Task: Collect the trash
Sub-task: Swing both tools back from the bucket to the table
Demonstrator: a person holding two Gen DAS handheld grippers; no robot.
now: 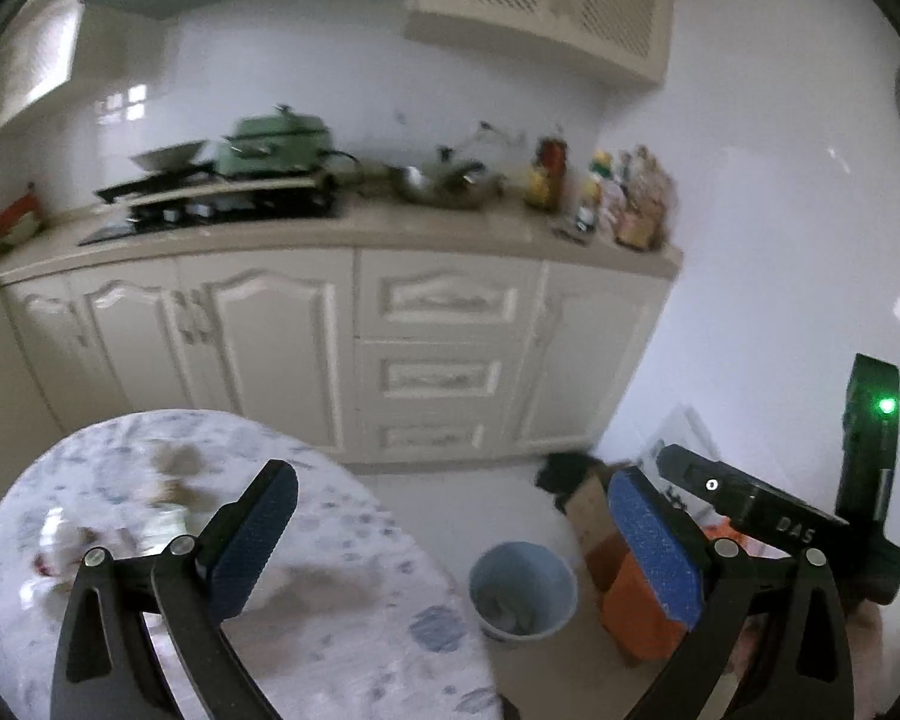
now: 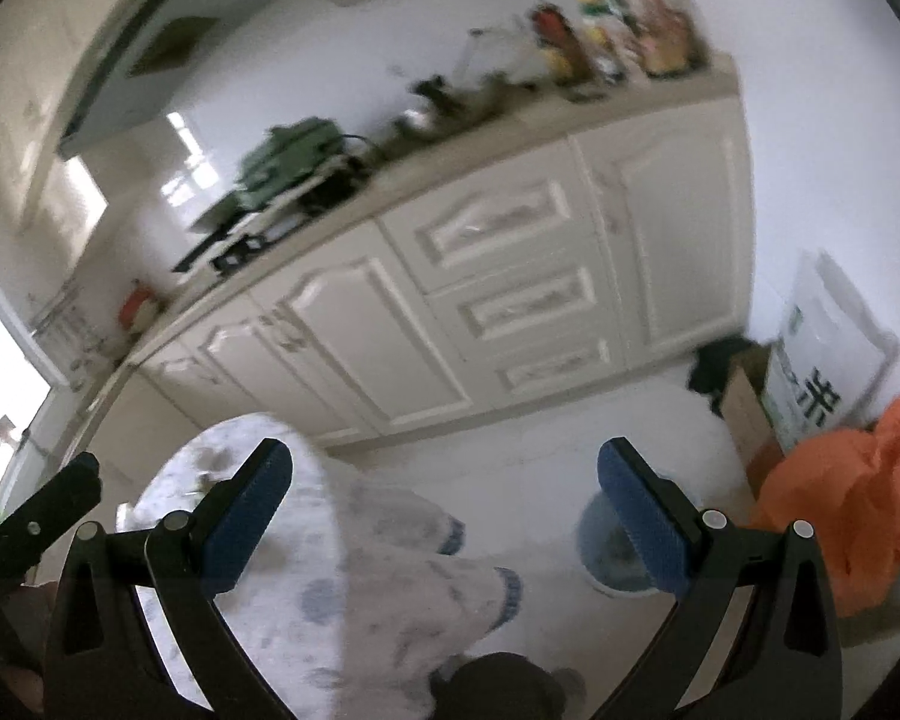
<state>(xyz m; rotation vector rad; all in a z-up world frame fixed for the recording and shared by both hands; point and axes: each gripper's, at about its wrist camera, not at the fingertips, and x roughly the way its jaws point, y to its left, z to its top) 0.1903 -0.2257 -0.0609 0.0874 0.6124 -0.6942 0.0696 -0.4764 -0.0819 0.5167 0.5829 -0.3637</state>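
The left claw is wide open, and nothing is between its blue pads. The right claw is wide open too, with nothing in it. In the left view the right claw shows at the right edge, with a green light on it.

Both claws are up in the air, tipped a bit down. It looks like the step between grabs: no trash is held, and the claws must go for a piece.

The trash sits on the far left part of the table. It is blurry there. It looks like some wrappers or small cups, but it is hard to tell which. The bin stands on the floor just beside the table's right edge. It is light blue and has something pale inside.

Next, one claw likely needs to go down to the table, close on a piece, and carry it over the bin.

The table has a white cloth with blue spots. Past it is a long row of cream cupboards. On the counter are a stove, a green pot and some bottles. By the wall near the bin are a brown box and an orange bag.
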